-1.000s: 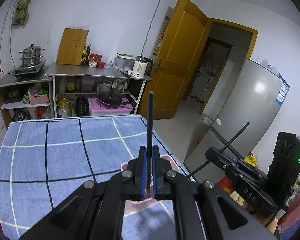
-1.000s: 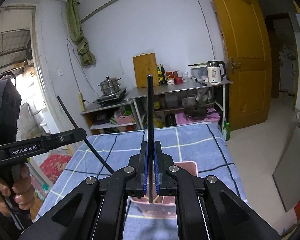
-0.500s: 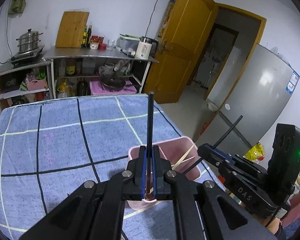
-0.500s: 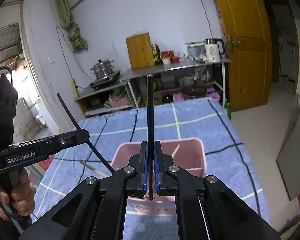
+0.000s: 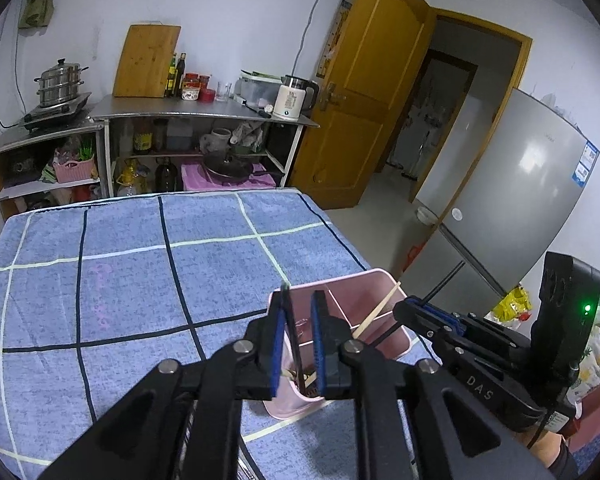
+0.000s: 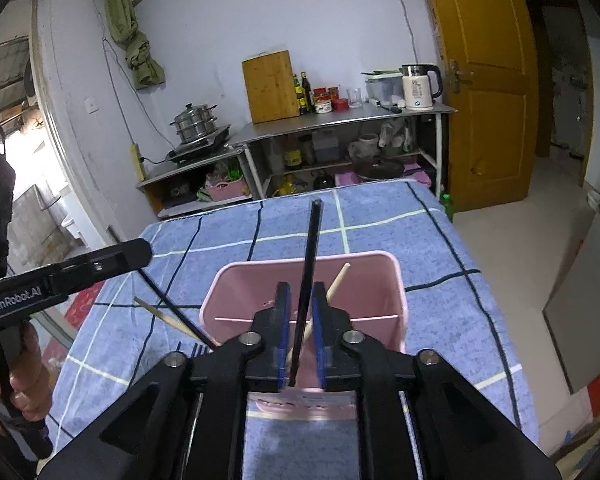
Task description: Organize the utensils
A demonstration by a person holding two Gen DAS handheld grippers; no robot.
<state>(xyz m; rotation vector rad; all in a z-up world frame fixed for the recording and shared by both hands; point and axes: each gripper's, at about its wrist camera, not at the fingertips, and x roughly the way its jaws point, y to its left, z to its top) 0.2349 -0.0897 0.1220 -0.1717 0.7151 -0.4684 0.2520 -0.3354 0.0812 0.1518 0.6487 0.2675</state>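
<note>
Two black chopsticks stand loose between our claws.
Left claw [image 5: 297,338] and right claw [image 6: 300,338] just parted over the pink bin [image 6: 396,280] on the blue cloth [image 5: 120,260].

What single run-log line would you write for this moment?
left gripper: opening, black chopstick loose between jaws | right gripper: opening, second black chopstick loose | target: pink plastic bin

A bin [image 6: 384,280] sits near on the counter [image 6: 380,220], chopsticks [image 6: 309,264] standing in it; another chopstick [image 6: 168,318] lies left; shelves [image 6: 340,120] stand far behind.
</note>
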